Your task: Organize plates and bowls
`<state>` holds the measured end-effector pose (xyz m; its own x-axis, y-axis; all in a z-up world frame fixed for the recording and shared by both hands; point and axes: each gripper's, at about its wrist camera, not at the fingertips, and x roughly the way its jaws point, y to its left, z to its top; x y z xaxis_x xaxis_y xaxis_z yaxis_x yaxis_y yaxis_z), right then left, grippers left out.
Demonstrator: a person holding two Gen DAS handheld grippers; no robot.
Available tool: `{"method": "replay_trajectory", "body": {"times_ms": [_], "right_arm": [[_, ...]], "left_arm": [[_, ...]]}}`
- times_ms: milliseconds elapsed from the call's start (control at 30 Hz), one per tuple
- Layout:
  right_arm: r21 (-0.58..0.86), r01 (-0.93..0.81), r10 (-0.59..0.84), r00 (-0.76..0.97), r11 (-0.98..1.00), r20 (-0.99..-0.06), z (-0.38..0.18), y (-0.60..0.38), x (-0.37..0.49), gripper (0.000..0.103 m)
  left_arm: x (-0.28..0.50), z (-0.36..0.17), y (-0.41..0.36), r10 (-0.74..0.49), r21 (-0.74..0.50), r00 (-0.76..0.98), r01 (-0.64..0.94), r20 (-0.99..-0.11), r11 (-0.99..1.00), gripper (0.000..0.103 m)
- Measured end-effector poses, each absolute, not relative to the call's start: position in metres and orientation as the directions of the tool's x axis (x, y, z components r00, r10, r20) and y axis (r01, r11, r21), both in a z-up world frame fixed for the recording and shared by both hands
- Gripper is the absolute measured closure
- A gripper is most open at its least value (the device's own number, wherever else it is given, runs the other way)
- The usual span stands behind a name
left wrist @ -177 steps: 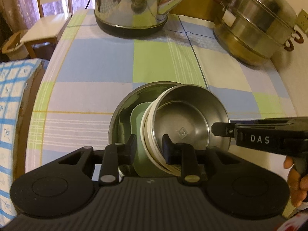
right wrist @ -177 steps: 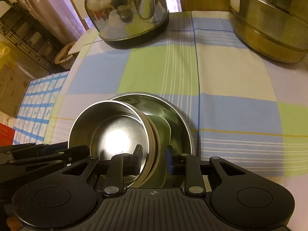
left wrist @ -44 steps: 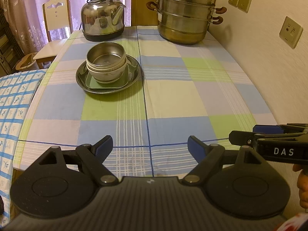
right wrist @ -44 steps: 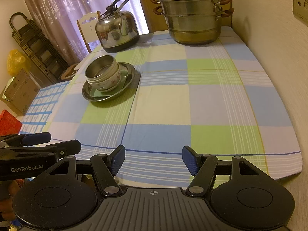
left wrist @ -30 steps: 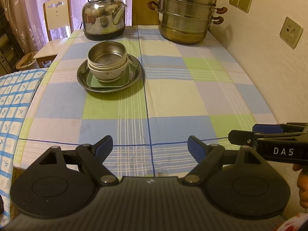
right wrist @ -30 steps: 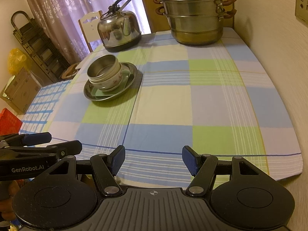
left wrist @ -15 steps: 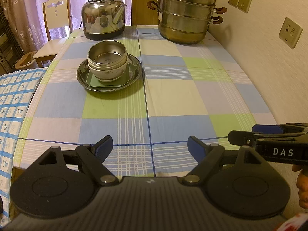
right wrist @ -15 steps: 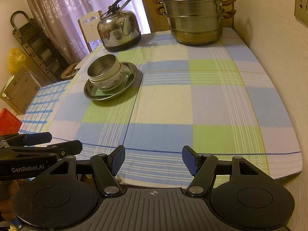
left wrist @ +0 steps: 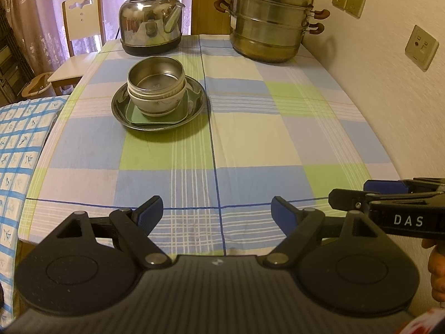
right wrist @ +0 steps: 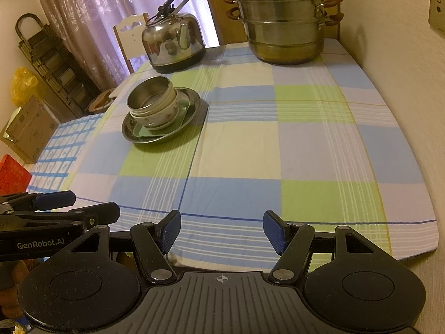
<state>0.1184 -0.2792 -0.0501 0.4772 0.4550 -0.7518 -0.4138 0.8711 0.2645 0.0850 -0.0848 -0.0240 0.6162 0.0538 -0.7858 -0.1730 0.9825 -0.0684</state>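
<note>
A steel bowl (left wrist: 155, 75) sits nested in a white flowered bowl (left wrist: 158, 103), on a green square plate (left wrist: 158, 117), on a round steel plate (left wrist: 197, 103), at the far left of the checked tablecloth. The same stack shows in the right wrist view: steel bowl (right wrist: 148, 94), white bowl (right wrist: 164, 114), steel plate (right wrist: 192, 105). My left gripper (left wrist: 217, 211) is open and empty at the table's near edge. My right gripper (right wrist: 222, 231) is open and empty at the near edge, beside the left one. Both are far from the stack.
A steel kettle (left wrist: 150, 27) and a large tiered steamer pot (left wrist: 268, 25) stand at the far end of the table. A wall with sockets (left wrist: 421, 47) runs along the right. A white chair (left wrist: 80, 44) stands far left, and a blue-checked surface (left wrist: 16, 144) lies left.
Long ago both grippers were shut on the bowl stack over the plate; now they are open and drawn back to the near edge. Over the last second, almost nothing has moved.
</note>
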Motion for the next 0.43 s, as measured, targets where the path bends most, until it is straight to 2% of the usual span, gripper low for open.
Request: {"method": "replay_trajectory", "body": {"times_ms": [433], "right_arm": [[0.266,-0.414,0.454,0.472,0.871,-0.756,-0.0521,-0.2761,0.1205,0.037]], "left_arm": [[0.0910,-0.0271,-0.0828,0.041,-0.078,0.602,-0.169,-0.797,0.983,0.019]]}}
